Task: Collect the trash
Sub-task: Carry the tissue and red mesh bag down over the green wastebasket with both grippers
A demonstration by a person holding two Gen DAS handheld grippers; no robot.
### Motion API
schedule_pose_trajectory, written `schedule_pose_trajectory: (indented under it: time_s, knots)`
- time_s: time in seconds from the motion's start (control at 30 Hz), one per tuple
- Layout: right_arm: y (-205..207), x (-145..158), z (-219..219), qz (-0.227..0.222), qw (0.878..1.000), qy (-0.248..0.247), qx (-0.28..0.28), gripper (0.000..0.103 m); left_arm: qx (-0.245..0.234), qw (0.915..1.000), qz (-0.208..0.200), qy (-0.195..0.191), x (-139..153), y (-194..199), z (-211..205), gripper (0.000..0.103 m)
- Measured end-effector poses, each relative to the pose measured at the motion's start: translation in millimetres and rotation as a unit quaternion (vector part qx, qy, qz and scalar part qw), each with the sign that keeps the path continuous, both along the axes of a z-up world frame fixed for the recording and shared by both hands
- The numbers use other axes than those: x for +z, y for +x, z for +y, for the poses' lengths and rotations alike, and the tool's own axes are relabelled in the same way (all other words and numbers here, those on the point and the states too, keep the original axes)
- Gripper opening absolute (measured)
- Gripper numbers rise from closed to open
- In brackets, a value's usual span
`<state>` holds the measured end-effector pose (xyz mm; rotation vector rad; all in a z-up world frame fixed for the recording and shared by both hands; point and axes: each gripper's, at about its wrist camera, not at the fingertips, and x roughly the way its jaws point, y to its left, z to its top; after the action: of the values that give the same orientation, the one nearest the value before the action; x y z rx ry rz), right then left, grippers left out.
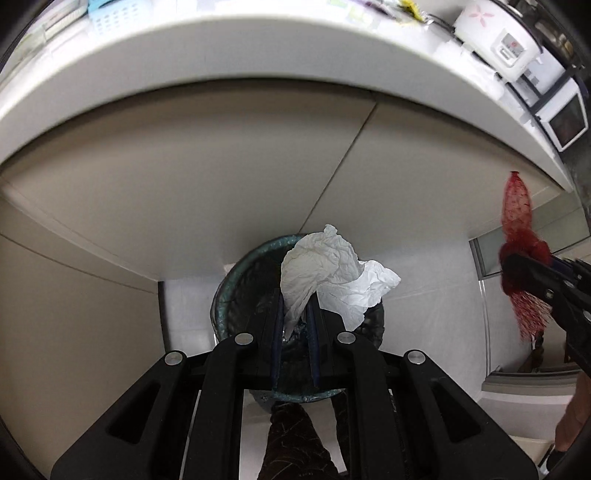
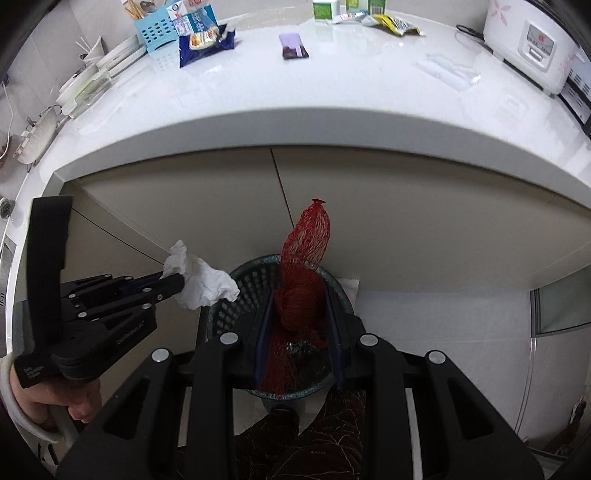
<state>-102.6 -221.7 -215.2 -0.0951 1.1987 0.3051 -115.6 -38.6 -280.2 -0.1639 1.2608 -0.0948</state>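
My left gripper [image 1: 297,295] is shut on a crumpled white paper tissue [image 1: 332,273], held above a round dark teal waste basket [image 1: 223,295] on the floor. In the right wrist view that left gripper [image 2: 177,282] with the white paper tissue [image 2: 203,282] hangs at the basket's left rim. My right gripper [image 2: 300,295] is shut on a bunched red mesh net bag [image 2: 308,236], directly over the waste basket [image 2: 243,291]. The net's tail droops between the fingers into the basket. In the left wrist view the red mesh net bag [image 1: 517,210] shows at the right edge.
A white countertop [image 2: 332,92] overhangs beige cabinet doors [image 2: 406,214] just behind the basket. On it lie snack packets [image 2: 207,40], a blue basket [image 2: 155,33], a purple wrapper [image 2: 293,46] and a rice cooker [image 2: 528,40]. A person's patterned trouser legs [image 2: 325,432] stand below.
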Motion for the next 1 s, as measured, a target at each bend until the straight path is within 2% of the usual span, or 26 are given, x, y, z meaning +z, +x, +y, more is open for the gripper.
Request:
schedule_pose_trajectory:
  time_s: [0.37,0.7,1.0]
  knots:
    - [-5.7,-10.3,-8.6,0.012,1.000,-0.007,-0.001,0.025,0.000,0.9991,0.041,0.006,-42.4,9.3,-10.4,0.010]
    - [-7.8,-12.6,-16.7,0.019,1.000,-0.008,-0.016,0.025,-0.025,0.9981,0.055,0.012,-62.3,7.3,-33.7,0.010]
    - [-7.2,-18.5,-21.1,0.028,0.999,-0.009,-0.030,0.025,-0.037,0.9981,0.049,0.003,-63.8,9.3,-51.7,0.013]
